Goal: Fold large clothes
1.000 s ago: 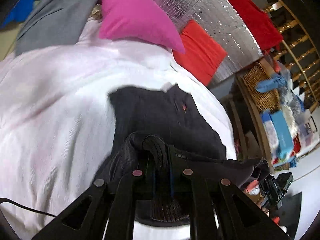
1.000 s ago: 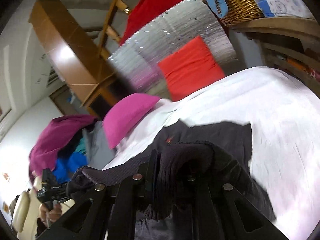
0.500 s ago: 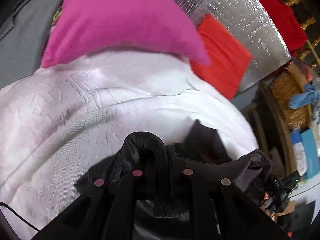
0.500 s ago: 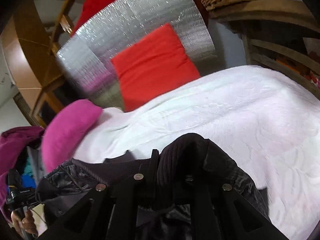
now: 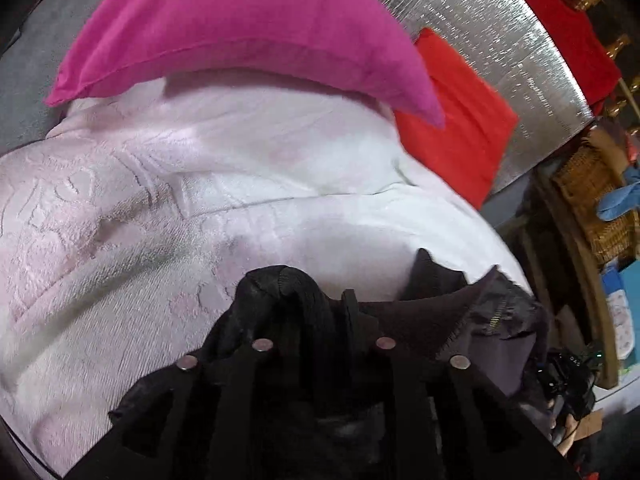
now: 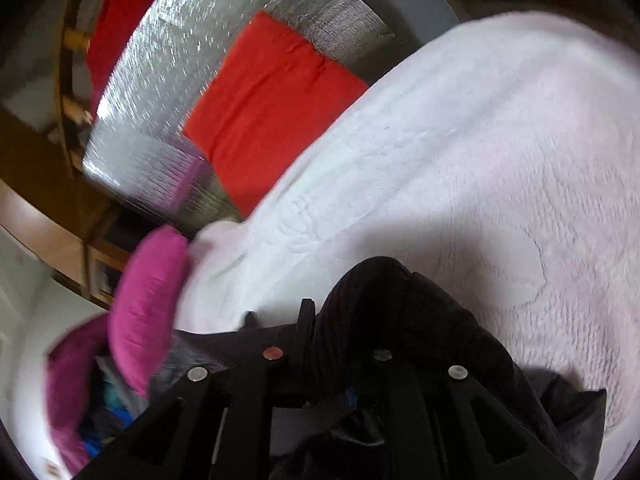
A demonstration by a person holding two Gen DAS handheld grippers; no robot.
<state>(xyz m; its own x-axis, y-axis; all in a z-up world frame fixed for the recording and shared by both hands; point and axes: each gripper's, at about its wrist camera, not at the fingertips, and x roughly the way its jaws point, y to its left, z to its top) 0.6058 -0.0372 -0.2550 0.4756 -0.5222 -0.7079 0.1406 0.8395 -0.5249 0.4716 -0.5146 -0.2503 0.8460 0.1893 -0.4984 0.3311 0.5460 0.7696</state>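
Note:
A dark jacket lies bunched low on the white bedspread, its edge stretched between both grippers. My left gripper still has the ribbed black hem filling the space between its fingers while its jaws are opening. In the right wrist view the jacket humps up over the bedspread. My right gripper holds another fold of ribbed hem, and its jaws are opening too. The fabric hides most of the fingertips in both views.
A pink pillow lies just beyond the jacket at the head of the bed. Behind it are a red cushion and a silver foil board. A wicker basket stands right; purple clothes are piled left.
Both grippers have carried the jacket hem forward and down toward the pillow end of the bed. The flat dark panel seen earlier is now covered. The right view has rolled.

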